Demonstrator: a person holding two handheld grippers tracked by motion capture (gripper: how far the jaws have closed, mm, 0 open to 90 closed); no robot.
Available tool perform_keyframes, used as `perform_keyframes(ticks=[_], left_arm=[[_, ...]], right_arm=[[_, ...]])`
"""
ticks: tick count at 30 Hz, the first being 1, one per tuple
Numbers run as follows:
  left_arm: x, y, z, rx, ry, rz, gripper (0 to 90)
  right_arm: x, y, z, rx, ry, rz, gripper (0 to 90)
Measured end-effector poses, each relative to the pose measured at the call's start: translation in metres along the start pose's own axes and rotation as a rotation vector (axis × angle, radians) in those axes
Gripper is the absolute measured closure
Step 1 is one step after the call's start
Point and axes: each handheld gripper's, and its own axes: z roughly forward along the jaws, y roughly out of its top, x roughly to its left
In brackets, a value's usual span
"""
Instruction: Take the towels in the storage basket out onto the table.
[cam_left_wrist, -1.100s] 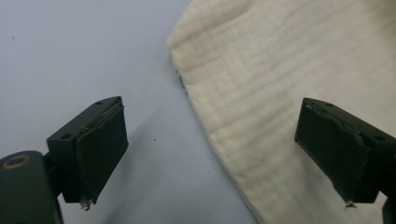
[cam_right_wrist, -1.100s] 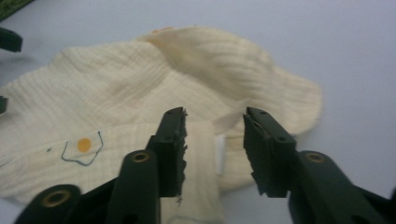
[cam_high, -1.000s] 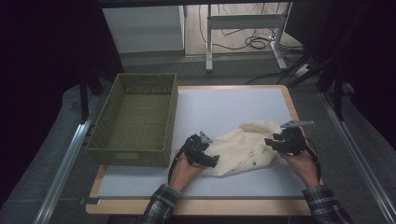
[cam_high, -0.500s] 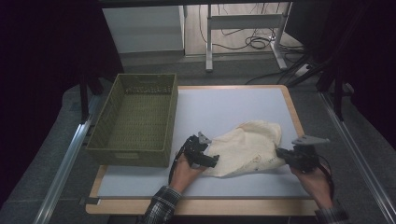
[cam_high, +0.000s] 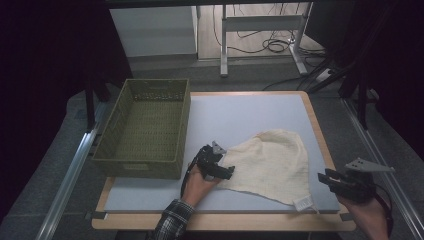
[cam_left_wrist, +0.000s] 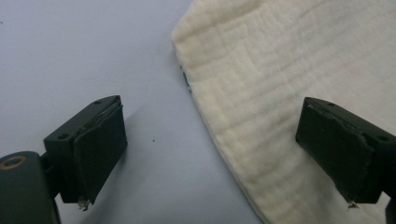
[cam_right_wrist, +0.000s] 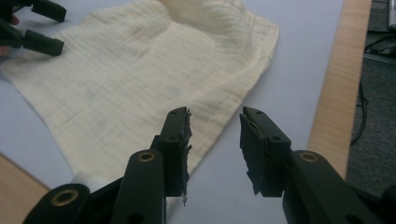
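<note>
I see cream cloth (cam_high: 272, 165) lying flat on grey table mat (cam_high: 240, 112), right of green basket (cam_high: 145, 127). My left gripper (cam_high: 222, 167) sits low at cloth's left edge, hand (cam_high: 197, 182) under it, forearm coming from bottom; jaws wide apart, one over mat, one over cloth, nothing pinched. My right gripper (cam_high: 327, 180) is off cloth, near table's right wooden edge (cam_high: 320, 132), pointing left toward cloth; jaws have just been opening, nothing between them.
</note>
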Motion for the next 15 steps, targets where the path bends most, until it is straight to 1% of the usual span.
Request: perform_keyframes(ticks=[3, 5, 6, 7, 8, 11, 13, 15], left_arm=[[0.0, 0.0, 0.0, -0.003, 0.0, -0.002, 8.6], [0.0, 0.0, -0.001, -0.004, -0.001, 0.003, 9.1], [-0.001, -0.001, -0.001, -0.007, -0.007, 0.005, 10.4], [-0.001, -0.001, -0.003, -0.01, -0.014, 0.018, 13.6], [-0.003, -0.002, -0.004, -0.018, -0.022, 0.026, 18.1], [-0.007, -0.006, -0.009, -0.038, -0.038, 0.03, 32.6], [-0.008, -0.008, -0.012, -0.048, -0.05, 0.031, 44.9], [-0.01, -0.01, -0.015, -0.047, -0.076, 0.025, 60.6]], right_arm=[[0.002, 0.004, 0.022, 0.018, 0.018, -0.006, 60.1], [0.004, 0.005, 0.039, 0.03, 0.016, -0.009, 60.0], [0.004, 0.006, 0.047, 0.031, 0.024, -0.002, 60.1], [0.005, 0.007, 0.054, 0.032, 0.033, 0.007, 60.6], [0.007, 0.008, 0.061, 0.033, 0.044, 0.011, 60.7], [0.015, 0.008, 0.081, 0.055, 0.055, -0.01, 62.0], [0.02, 0.007, 0.091, 0.072, 0.068, -0.025, 62.6], [0.024, 0.004, 0.098, 0.091, 0.069, -0.042, 62.6]])
